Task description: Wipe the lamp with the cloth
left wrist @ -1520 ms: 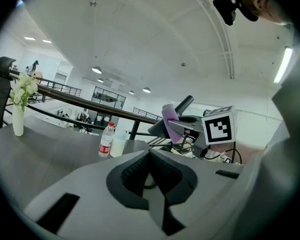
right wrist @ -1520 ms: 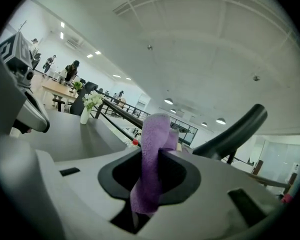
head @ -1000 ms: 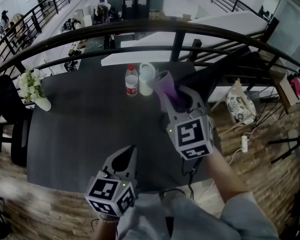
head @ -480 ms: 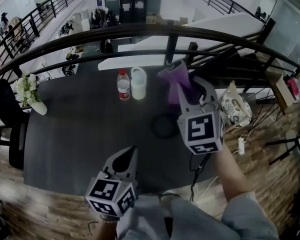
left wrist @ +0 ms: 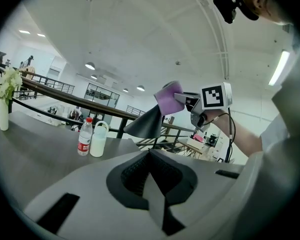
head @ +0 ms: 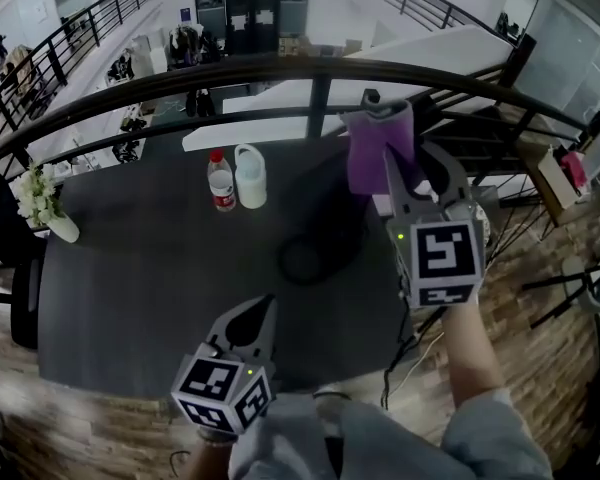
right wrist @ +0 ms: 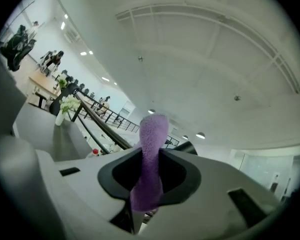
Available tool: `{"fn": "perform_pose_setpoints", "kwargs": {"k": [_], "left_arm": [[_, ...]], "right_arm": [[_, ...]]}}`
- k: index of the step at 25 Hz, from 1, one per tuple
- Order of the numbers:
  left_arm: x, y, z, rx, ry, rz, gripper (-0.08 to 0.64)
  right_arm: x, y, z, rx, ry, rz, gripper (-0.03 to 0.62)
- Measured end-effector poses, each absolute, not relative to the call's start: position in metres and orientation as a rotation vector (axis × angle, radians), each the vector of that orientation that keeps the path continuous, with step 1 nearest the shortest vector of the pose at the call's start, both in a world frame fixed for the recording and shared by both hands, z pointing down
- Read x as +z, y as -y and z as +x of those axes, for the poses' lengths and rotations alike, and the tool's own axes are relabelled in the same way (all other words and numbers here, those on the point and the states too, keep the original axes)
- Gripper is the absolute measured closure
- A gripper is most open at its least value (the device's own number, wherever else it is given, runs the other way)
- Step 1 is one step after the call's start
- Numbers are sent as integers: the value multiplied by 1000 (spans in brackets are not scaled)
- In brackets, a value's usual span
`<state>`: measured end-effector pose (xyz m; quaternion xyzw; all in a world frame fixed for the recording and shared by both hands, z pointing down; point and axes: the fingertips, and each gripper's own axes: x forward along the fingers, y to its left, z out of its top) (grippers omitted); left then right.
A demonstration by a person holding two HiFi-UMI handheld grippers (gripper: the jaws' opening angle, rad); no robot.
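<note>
Dark surface (head: 150, 268) runs along a black railing (head: 280, 68) above an open hall. The right claw (head: 413, 173) is clamped on the purple cloth (head: 378, 146), held against the top of the black lamp (left wrist: 146, 125) shade (the left gripper view shows this best). The left claw (head: 252, 318) has its jaws together on nothing, well short of the lamp. Left of the lamp, a water bottle (head: 220, 181) and a white jug (head: 249, 176) stand side by side.

Bright, even ceiling light; strong fisheye warping, dark vignetted corners, blurred edges.
</note>
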<state>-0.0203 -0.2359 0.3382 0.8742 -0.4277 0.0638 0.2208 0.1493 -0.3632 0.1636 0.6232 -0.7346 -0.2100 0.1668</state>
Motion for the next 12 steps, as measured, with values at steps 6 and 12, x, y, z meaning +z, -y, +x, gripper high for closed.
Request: {"fn": "perform_pose_setpoints", "kwargs": {"k": [6, 12], "left_arm": [[336, 238, 3, 174, 1160, 2429, 551], [335, 240, 14, 176, 1177, 2428, 551]], "right_arm": [[143, 360, 194, -572, 2102, 1888, 502], [139, 357, 225, -529, 2132, 1969, 502]]}}
